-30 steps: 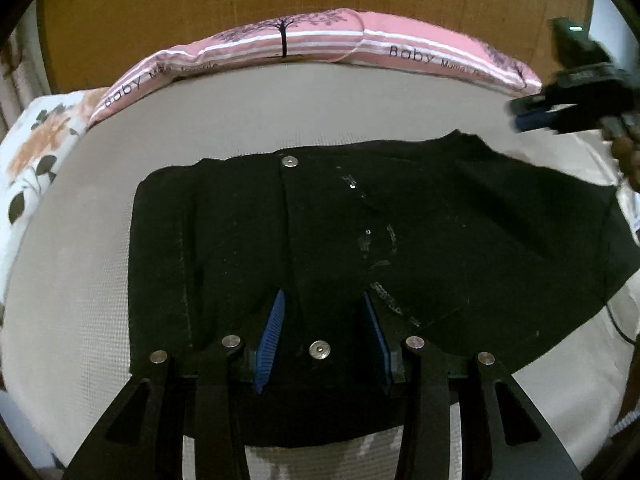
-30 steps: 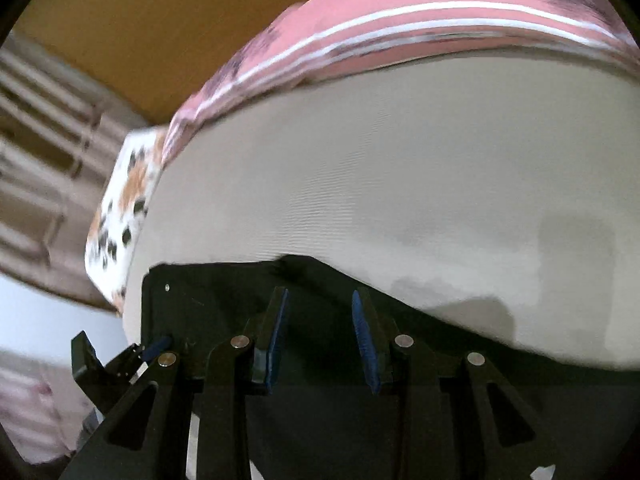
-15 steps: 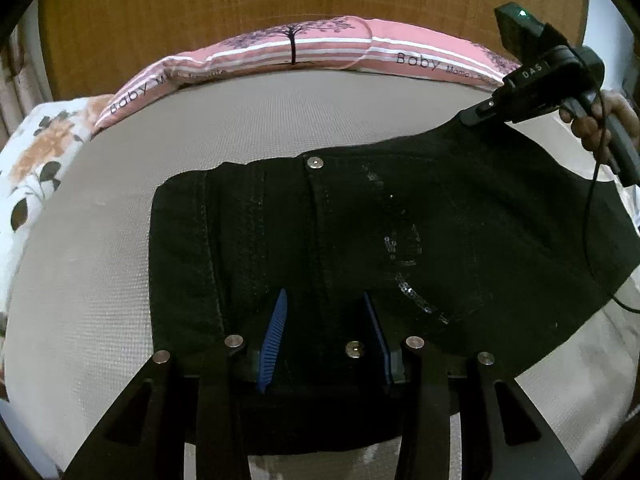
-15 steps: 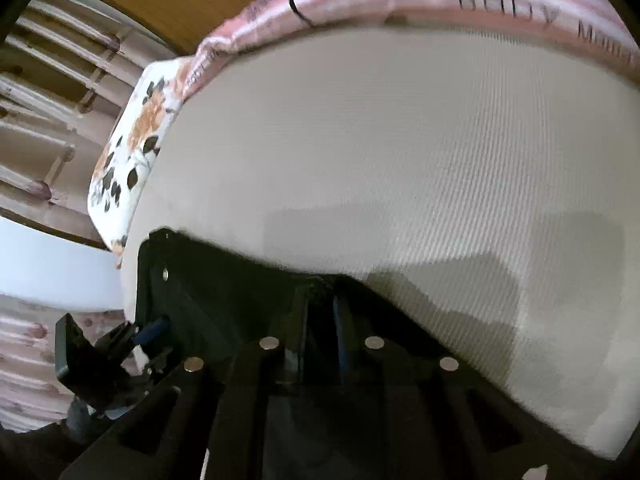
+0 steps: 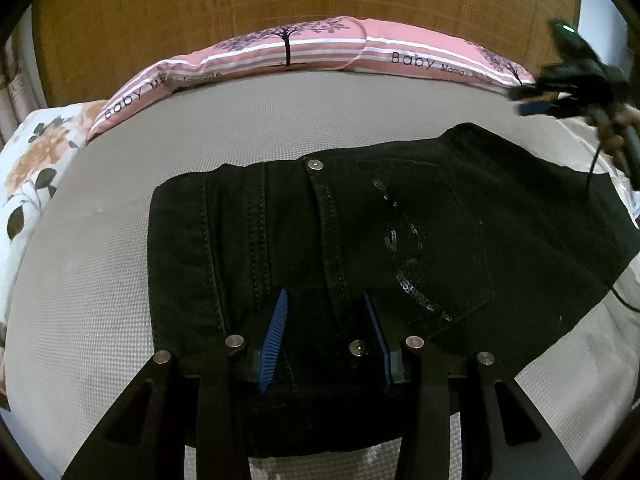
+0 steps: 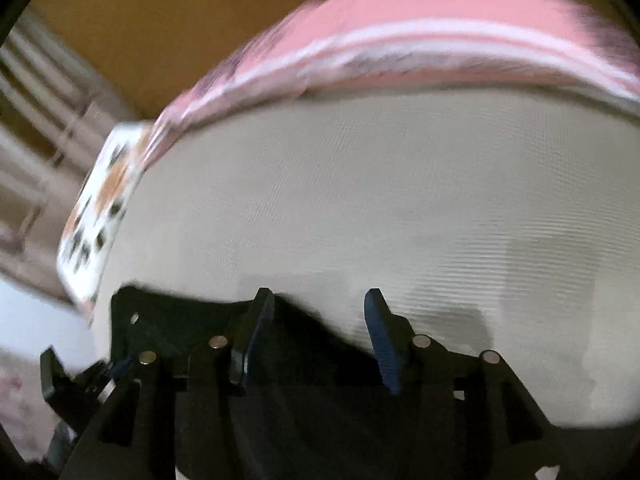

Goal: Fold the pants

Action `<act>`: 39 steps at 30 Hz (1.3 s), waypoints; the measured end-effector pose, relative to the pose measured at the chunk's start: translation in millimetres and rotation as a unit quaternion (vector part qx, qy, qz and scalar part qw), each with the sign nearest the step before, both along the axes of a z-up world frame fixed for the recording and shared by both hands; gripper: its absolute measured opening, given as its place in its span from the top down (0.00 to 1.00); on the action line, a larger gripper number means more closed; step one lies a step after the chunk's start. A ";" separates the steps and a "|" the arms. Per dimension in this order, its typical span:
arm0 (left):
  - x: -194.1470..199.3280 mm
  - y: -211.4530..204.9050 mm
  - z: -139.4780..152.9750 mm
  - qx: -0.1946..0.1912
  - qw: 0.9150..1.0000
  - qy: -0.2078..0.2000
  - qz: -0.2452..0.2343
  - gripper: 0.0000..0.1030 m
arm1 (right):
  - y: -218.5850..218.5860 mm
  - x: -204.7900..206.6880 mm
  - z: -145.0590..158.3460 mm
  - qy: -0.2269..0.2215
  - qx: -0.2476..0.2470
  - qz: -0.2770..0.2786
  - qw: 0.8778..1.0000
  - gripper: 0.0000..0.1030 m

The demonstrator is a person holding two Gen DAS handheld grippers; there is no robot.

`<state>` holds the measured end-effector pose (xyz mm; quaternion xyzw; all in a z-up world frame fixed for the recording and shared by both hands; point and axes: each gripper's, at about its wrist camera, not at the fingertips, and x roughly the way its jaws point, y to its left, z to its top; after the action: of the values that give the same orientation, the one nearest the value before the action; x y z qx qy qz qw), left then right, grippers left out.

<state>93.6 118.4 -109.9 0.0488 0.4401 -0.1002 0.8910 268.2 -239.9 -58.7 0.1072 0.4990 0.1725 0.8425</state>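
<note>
Blue ribbed pads (image 5: 275,336) (spread apart) straddle black stitched denim pants (image 5: 360,240).

Pants (image 5: 360,240): black matt denim, stitched seams, shiny metal rivet (image 5: 315,165), glinting sequins (image 5: 412,280). Bed cover (image 5: 100,300): beige woven cloth, fine waffle texture. Pillow (image 5: 320,48): pink striped printed cloth. Headboard (image 5: 240,0): brown matt wood grain. Left gripper (image 5: 325,312): matt black plastic, blue ribbed pads.
</note>
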 end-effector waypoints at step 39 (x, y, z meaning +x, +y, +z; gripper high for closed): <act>-20.4 -95.6 50.7 -0.030 0.997 -0.006 -0.066 0.55 | -320.0 -334.5 -65.4 0.013 0.119 -0.428 0.896 0.56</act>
<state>73.2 22.9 -59.2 0.0514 0.4272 -0.1719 0.8862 -66.3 -559.9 -124.1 0.4119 0.3915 -0.1487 0.8093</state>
